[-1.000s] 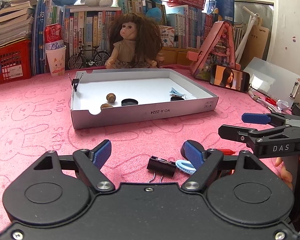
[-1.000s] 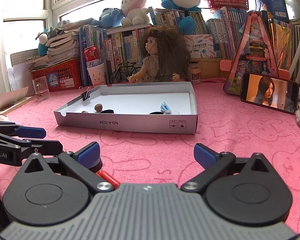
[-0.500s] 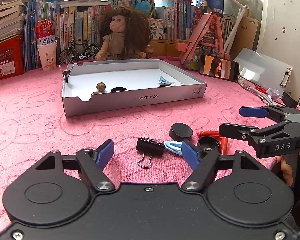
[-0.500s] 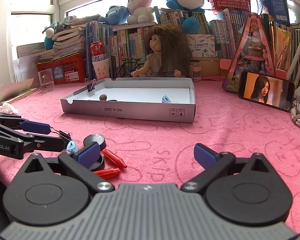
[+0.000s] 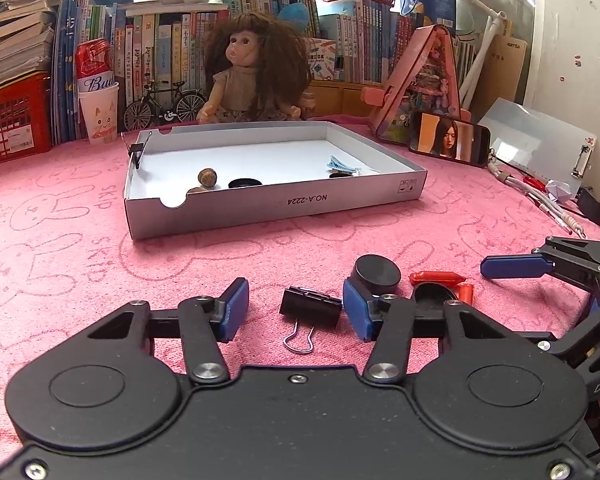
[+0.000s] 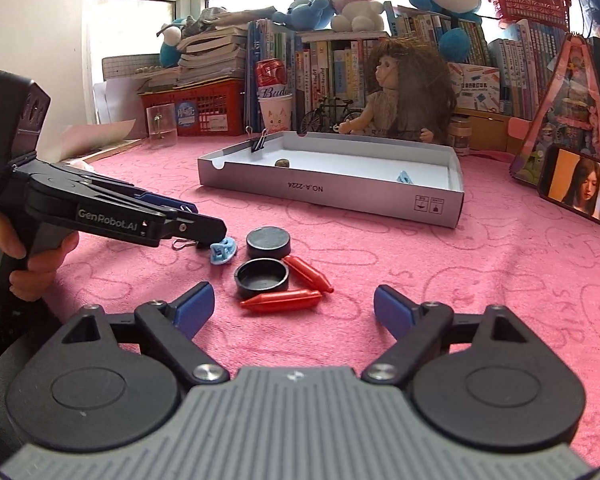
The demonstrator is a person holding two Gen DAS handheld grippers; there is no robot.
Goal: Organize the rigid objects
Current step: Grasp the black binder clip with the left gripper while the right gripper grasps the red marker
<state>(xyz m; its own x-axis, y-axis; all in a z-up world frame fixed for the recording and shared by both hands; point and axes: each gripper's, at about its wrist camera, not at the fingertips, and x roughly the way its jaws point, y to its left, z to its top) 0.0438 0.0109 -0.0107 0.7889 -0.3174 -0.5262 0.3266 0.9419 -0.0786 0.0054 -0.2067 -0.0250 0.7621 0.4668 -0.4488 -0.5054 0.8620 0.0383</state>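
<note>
The left hand-held gripper (image 5: pixel 295 314) is closing around the black binder clip (image 5: pixel 310 306), which lies on the pink bench between its pads, not yet pinched. Best to centre the clip's body, keeping the wire handles clear, then carry it to the white box lid (image 5: pixel 220 220) ahead. The right hand-held gripper (image 6: pixel 294 308), jaws apart and narrowing, hovers just short of the red pegs (image 6: pixel 282 300) and black caps (image 6: pixel 262 278).

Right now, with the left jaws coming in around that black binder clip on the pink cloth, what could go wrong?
The binder clip sits closer to one pad, so the closing left gripper could shove it sideways rather than pinch it. The blue clip and black caps lie close by and might get knocked. The right gripper hovers near the same cluster and could collide.
</note>
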